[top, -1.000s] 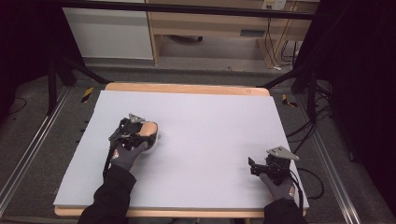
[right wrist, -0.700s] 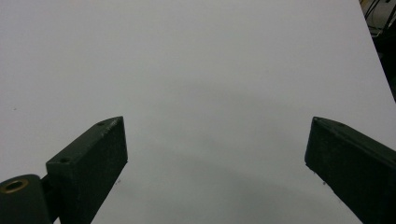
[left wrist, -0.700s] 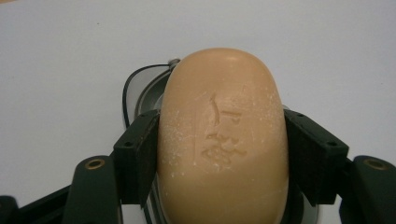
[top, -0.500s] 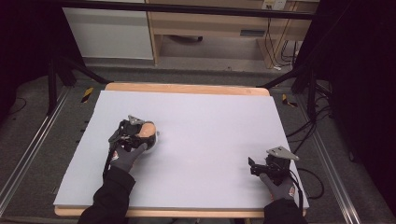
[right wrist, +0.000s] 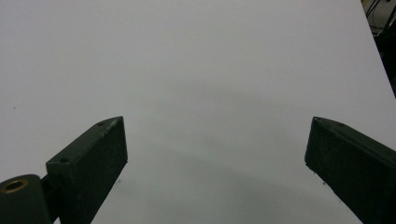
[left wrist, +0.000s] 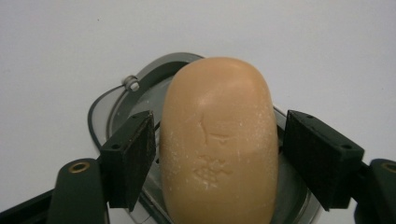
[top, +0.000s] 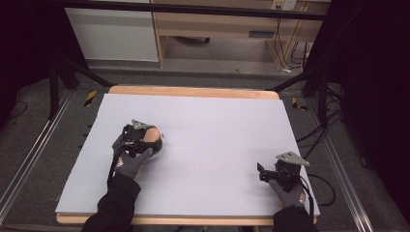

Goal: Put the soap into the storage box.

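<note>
No text can be read anywhere; the tan oval soap bar [left wrist: 218, 144] bears only a faint embossed mark, too worn to make out.

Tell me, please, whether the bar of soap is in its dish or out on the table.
In the dish: the soap lies on the grey soap dish, whose rim shows around it, between the open left gripper jaws.

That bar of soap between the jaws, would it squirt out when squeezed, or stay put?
The soap looks dry, with a powdery, matt skin, so it probably grips fairly well. Its sides are rounded, so a squeeze off-centre might push it forward. It looks solid and stiff, unlikely to bend. The shallow dish under it may slide on the smooth table.
</note>
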A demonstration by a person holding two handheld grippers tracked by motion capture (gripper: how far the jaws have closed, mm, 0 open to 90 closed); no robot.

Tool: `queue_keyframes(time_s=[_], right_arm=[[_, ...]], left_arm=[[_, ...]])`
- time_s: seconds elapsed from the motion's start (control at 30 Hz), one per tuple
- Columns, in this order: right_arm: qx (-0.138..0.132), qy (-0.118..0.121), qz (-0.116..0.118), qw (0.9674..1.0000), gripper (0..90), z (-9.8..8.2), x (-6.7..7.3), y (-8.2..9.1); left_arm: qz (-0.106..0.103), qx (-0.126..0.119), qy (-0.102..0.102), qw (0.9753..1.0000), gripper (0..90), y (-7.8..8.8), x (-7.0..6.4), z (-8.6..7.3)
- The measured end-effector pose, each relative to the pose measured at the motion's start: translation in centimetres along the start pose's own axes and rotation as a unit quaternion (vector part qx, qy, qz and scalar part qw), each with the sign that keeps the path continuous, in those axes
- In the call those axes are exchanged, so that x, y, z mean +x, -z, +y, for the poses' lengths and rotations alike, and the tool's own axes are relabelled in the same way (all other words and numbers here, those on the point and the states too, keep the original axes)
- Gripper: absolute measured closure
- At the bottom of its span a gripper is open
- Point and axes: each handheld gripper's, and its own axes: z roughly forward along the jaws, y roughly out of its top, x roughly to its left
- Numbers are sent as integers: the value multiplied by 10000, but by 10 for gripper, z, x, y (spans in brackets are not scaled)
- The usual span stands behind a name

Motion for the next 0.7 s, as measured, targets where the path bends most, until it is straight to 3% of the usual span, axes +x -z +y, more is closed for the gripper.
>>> queue_keyframes(time_s=[0.13, 0.4, 0.7], right_arm=[[-18, -19, 4, 10000, 60, 0, 0, 0], [-18, -24, 2, 10000, 60, 0, 0, 0], [-3, -45, -31, 10000, 60, 0, -1, 0]], left_arm=[[34, -171, -18, 9998, 234, 8, -1, 5], [-153, -373, -68, 9992, 229, 21, -5, 10], [-264, -544, 58, 9982, 223, 42, 8, 0]])
